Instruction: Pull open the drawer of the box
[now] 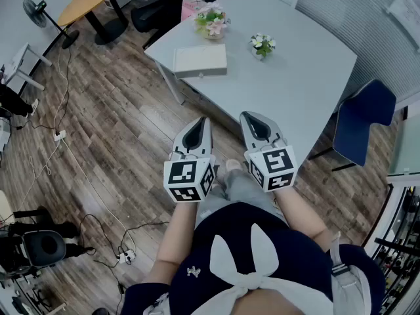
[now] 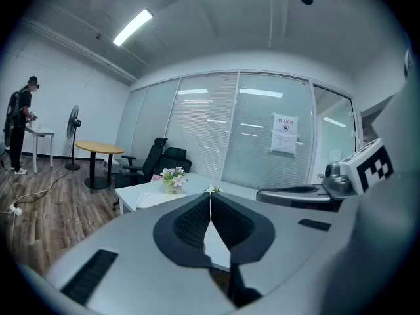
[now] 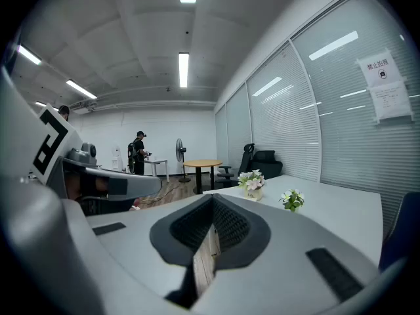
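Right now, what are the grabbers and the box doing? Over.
Left gripper shut, empty. Right gripper shut, empty. Box on table, untouched, well ahead of both. Flowers beyond it, nothing in the way.

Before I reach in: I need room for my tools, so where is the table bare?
The table is bare from the small flowers to the edge by the blue chair. A gap lies between those flowers and the box. The corner with the box and bigger flowers is crowded.

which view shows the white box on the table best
The head view: it looks down on the whole white box, lying flat near the table edge by the pink flowers. The left gripper view catches only a thin edge-on strip; the right gripper view doesn't clearly show it.
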A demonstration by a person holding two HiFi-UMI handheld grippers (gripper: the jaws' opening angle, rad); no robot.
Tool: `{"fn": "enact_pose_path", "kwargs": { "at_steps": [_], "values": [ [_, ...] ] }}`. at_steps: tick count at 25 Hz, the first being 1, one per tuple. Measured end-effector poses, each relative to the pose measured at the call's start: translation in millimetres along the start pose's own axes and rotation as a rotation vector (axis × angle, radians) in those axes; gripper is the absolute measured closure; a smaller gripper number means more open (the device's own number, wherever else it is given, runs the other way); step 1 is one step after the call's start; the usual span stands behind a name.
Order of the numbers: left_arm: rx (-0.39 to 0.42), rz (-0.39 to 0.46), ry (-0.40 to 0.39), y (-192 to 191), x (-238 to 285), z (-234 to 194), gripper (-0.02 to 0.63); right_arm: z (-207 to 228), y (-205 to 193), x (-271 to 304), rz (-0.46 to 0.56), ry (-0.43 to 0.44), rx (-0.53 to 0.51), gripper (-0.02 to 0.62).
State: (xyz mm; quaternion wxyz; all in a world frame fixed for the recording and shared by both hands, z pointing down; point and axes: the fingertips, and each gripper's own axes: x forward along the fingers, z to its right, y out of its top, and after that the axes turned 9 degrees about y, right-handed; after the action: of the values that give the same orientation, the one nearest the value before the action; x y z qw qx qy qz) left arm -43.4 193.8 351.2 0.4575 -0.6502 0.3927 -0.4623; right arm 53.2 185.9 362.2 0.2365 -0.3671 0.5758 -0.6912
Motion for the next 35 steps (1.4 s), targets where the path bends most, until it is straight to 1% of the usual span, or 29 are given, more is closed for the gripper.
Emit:
{"fn": "enact_pose_path", "kwargs": {
  "at_steps": [7, 14, 20, 21, 23, 27, 30, 35],
  "values": [
    [-0.024, -0.005, 0.036, 0, 31, -12, 0.581, 23, 6, 21, 0.019, 0.004, -0.021, 0.591],
    [-0.004, -0.024, 0.051, 8, 57, -21, 0.581, 42, 13, 45, 0.015, 0.021, 0.001, 0.587],
    [0.000, -0.024, 0.090, 17, 79, -33, 0.576, 61, 18, 68, 0.005, 0.043, 0.014, 0.526],
    [-0.005, -0.021, 0.092, 19, 82, -35, 0.559, 64, 19, 72, 0.003, 0.045, 0.016, 0.517],
    [-0.021, -0.018, 0.093, 22, 89, -39, 0.495, 70, 21, 80, 0.000, 0.050, 0.019, 0.501],
    [-0.024, -0.019, 0.129, 26, 106, -51, 0.458, 86, 24, 97, -0.004, 0.065, 0.027, 0.485],
    [-0.022, -0.023, 0.158, 28, 118, -59, 0.445, 99, 26, 111, -0.013, 0.077, 0.032, 0.479],
    [-0.029, -0.030, 0.195, 29, 136, -67, 0.442, 121, 28, 132, -0.027, 0.097, 0.052, 0.468]
  ]
}}
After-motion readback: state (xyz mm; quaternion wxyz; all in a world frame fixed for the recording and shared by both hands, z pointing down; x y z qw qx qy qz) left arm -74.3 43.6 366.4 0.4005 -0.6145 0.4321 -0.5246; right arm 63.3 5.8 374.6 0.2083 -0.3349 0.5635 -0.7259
